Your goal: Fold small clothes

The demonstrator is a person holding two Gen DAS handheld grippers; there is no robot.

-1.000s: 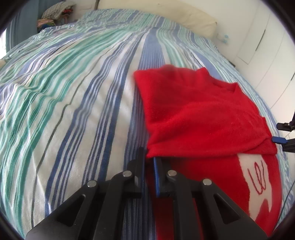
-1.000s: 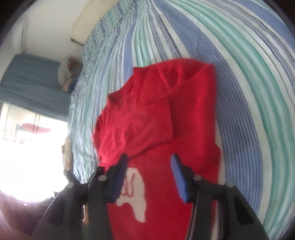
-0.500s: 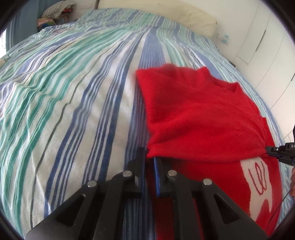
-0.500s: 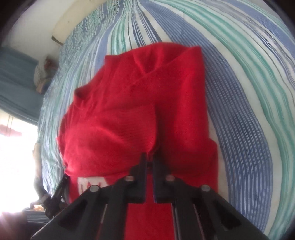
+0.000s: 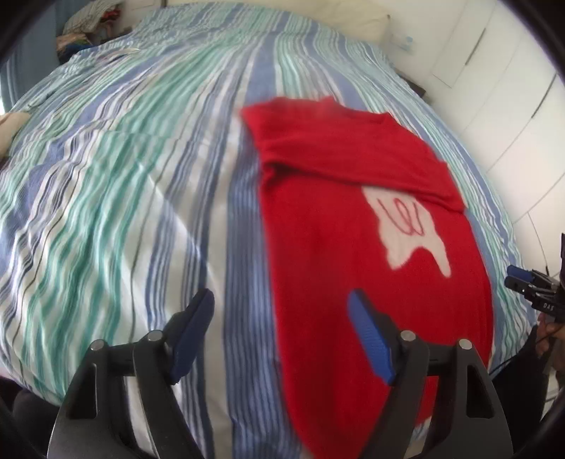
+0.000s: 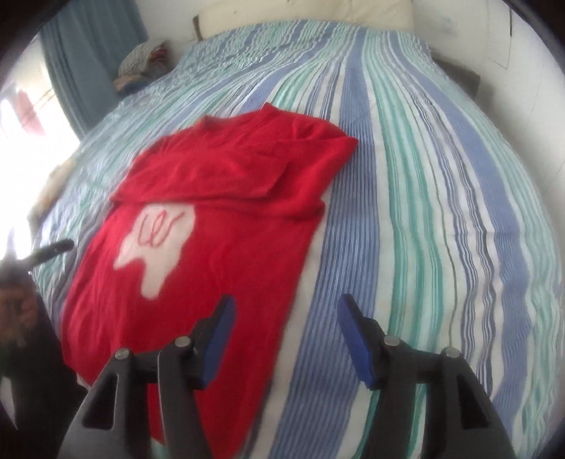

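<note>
Bed (image 5: 123, 183) under a striped cover of blue, teal and white, filling both views. Pillow (image 5: 356, 17) along the far edge of the bed, against a white wall. Wardrobe (image 5: 501, 88) with white doors off the bed's far side in the left view. Blue curtain (image 6: 91, 63) past the bed's far corner in the right view, bright window beside it. Heap of clothes (image 6: 141, 67) at that same far corner of the bed.

Red sweater (image 5: 335, 247) spread flat on the bed, near the close edge, neck pointing away toward the pillow. Sleeves folded in across the chest, forming a band over the upper part of the sweater. White patch (image 5: 406, 229) with red scribble on the sweater's front, just below the folded band, its top edge tucked beneath it.

Left claw (image 5: 282, 335) hovering above the sweater's near left edge, jaws spreading wide, one finger over the bed cover, the other over red cloth, nothing gripped. Right claw (image 6: 286, 339) above the sweater's near right edge, jaws parting too, left finger over red cloth, right finger over stripes, nothing gripped. Both views blurred.
</note>
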